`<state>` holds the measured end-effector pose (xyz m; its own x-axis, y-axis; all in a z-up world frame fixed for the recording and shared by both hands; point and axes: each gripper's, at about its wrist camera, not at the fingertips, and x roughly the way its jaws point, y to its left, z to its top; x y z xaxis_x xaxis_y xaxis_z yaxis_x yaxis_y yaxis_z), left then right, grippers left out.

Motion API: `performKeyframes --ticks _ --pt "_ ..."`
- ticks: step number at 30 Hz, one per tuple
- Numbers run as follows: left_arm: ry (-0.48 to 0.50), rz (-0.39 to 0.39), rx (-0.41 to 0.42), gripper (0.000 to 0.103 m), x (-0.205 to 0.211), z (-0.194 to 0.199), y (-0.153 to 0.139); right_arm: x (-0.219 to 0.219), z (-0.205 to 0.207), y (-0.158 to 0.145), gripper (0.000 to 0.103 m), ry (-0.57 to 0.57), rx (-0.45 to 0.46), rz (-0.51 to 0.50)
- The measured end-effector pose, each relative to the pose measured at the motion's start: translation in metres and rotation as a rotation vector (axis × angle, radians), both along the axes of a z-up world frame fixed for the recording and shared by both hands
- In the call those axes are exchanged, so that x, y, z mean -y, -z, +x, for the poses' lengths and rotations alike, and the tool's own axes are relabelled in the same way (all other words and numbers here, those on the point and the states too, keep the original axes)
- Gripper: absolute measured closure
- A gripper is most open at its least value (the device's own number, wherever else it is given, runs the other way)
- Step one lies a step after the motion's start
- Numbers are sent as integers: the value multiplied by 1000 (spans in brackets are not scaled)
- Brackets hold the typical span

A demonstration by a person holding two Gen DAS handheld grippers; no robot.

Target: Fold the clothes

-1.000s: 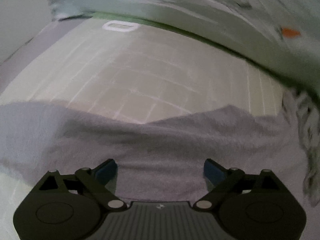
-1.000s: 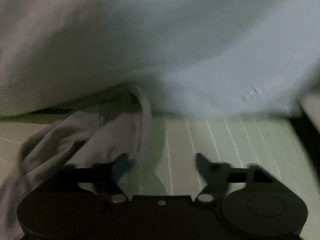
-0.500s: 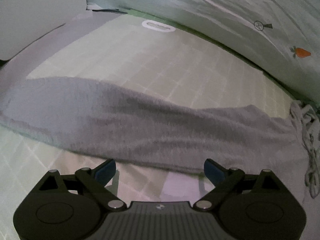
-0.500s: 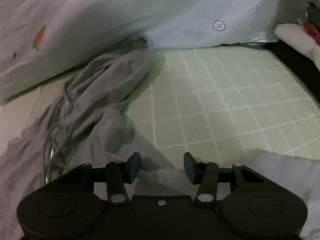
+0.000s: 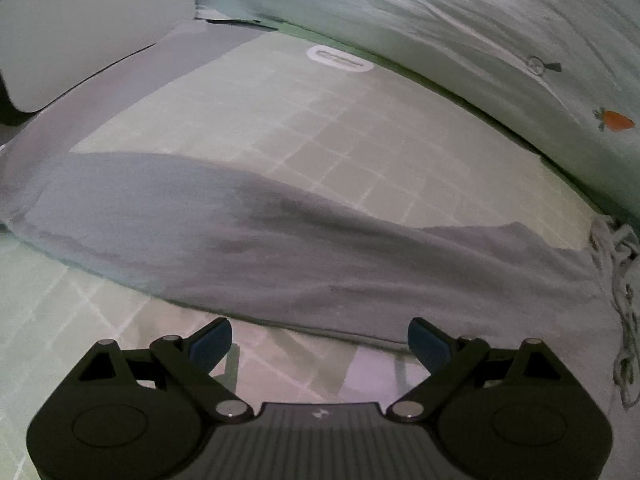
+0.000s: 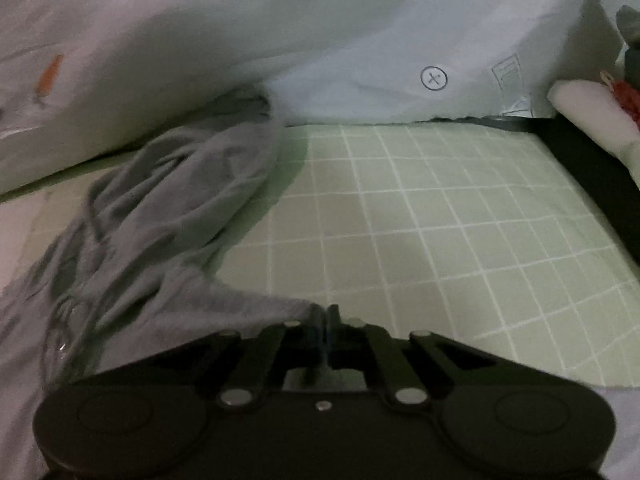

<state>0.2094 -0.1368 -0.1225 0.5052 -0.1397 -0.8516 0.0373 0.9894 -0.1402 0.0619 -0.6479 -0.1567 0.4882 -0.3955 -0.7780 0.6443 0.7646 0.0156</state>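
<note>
A grey garment (image 5: 304,256) lies across a pale green checked bed sheet (image 5: 344,136), stretched left to right, with a drawstring (image 5: 616,280) at its right end. My left gripper (image 5: 319,340) is open and empty, just short of the garment's near edge. In the right wrist view the same grey garment (image 6: 168,208) is bunched at the left. My right gripper (image 6: 325,312) is shut on a thin edge of the garment, which runs off to the left from the fingertips.
A white quilt with a carrot print (image 5: 500,40) is heaped along the far side of the bed and also shows in the right wrist view (image 6: 320,40). A white pillow (image 5: 80,28) lies far left. The dark bed edge (image 6: 592,168) and a white bundle (image 6: 588,108) are at right.
My right gripper went from open to shut on the garment's edge. The left gripper drew back a little, so the garment lies ahead of its fingers instead of between them.
</note>
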Motion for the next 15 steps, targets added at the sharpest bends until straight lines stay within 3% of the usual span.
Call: performKeyframes --ticks 3,5,6,7,12,15 --pt "-47 8 -6 8 -13 2 3 -10 11 1 99 -36 -45 -43" --pt "-83 5 -4 8 -24 3 3 -19 13 1 69 -26 -68 -90" --pt "-103 2 -3 8 -31 4 3 -23 12 -1 40 -4 -77 -113" --pt "-126 -1 -2 8 -39 4 4 -28 8 -4 25 17 -73 -131" --pt "-240 41 27 8 -83 15 6 -45 -13 -15 7 19 -34 -96" --pt "-306 66 44 8 -112 26 9 -63 -23 -17 7 7 -51 -96"
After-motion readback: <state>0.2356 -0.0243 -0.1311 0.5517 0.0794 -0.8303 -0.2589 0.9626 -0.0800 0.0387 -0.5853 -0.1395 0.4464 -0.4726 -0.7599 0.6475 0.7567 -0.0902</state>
